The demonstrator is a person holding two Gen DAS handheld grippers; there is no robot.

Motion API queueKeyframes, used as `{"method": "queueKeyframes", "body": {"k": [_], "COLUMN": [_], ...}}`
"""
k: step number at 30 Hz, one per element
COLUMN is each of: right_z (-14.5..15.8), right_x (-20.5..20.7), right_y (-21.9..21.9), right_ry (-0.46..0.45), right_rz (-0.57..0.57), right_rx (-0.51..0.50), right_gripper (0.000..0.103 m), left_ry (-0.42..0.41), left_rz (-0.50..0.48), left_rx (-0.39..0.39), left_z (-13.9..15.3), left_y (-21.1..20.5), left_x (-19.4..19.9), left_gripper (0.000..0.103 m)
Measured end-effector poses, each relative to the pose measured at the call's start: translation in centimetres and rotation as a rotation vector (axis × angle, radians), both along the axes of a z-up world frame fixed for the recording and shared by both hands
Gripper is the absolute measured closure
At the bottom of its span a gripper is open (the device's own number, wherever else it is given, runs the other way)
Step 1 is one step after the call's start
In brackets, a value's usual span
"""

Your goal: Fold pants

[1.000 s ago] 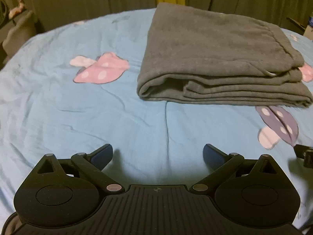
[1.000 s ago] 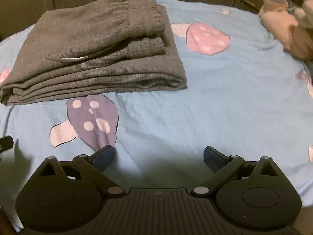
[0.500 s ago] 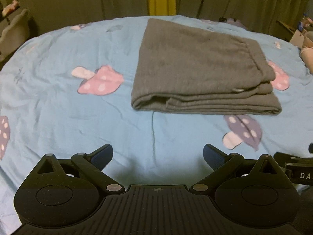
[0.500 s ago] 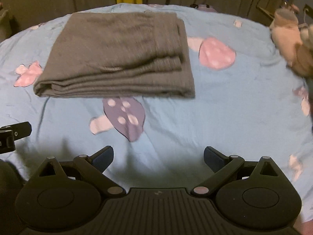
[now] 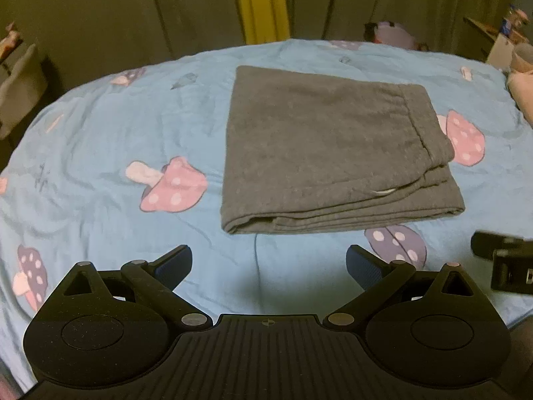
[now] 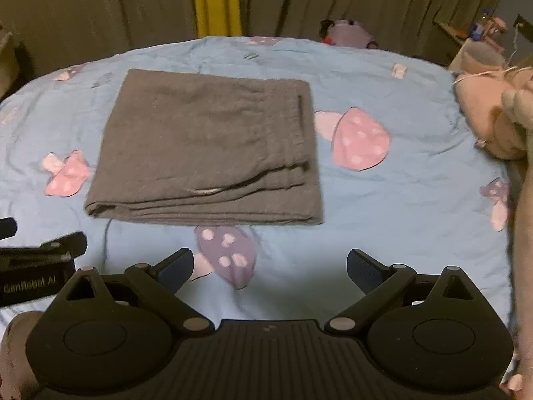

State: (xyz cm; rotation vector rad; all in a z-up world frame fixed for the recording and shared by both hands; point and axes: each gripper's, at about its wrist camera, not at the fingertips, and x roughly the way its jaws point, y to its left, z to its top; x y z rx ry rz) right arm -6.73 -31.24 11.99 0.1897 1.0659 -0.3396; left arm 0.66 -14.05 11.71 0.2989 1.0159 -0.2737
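Grey pants (image 5: 326,153) lie folded into a flat rectangular stack on the blue mushroom-print bedsheet (image 5: 116,140); in the right wrist view the pants (image 6: 210,146) sit left of centre. A white drawstring end pokes from the folds near the front. My left gripper (image 5: 269,263) hovers open over the sheet, well short of the stack's near edge, holding nothing. Equally empty and open, my right gripper (image 6: 270,265) hangs above a purple mushroom print, apart from the pants. Each gripper shows at the edge of the other's view.
A plush toy (image 6: 489,113) lies at the bed's right edge. Dark curtains with a yellow strip (image 5: 263,3) hang behind the bed. Another soft toy (image 6: 346,33) sits at the far edge. Shelves with small items stand at the far right.
Both grippers have pulled back and up from the folded pants, so the stack looks smaller and farther away. The pants have not moved. Both stay open.
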Motion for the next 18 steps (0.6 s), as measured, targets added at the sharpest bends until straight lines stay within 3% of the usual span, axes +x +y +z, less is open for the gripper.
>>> {"method": "queueKeyframes", "body": {"k": [18], "right_z": [-0.24], "right_x": [0.84], "right_y": [-0.26], "right_ry": [0.022], "right_rz": [0.006], "right_rx": [-0.004], "right_gripper": [0.004], "left_ry": [0.027], "left_rz": [0.001], "left_rx": [0.003], "left_z": [-0.52], "left_y": [-0.38], "left_x": [0.67], "left_gripper": [0.001]}}
